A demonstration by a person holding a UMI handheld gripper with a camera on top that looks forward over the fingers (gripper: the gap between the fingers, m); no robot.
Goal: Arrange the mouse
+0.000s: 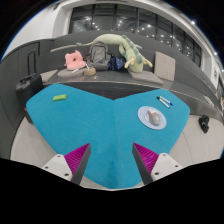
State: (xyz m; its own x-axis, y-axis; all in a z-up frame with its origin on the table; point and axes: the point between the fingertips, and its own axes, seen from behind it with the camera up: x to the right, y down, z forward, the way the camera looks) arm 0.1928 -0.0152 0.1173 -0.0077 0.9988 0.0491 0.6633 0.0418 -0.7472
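Teal table [90, 125] lies beneath the gripper [112, 162], spread wide, holding nothing.

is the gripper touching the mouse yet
Apart. The gripper view shows the gripper open, with bare teal table between its fingertips and the mouse, which sits on a white round pad well ahead of them.

Bare teal table [95, 125] ahead, mouse [155, 118] on round mat [147, 113] rightward, green item [59, 97] leftward, possibly plush clutter [108, 52] beyond.
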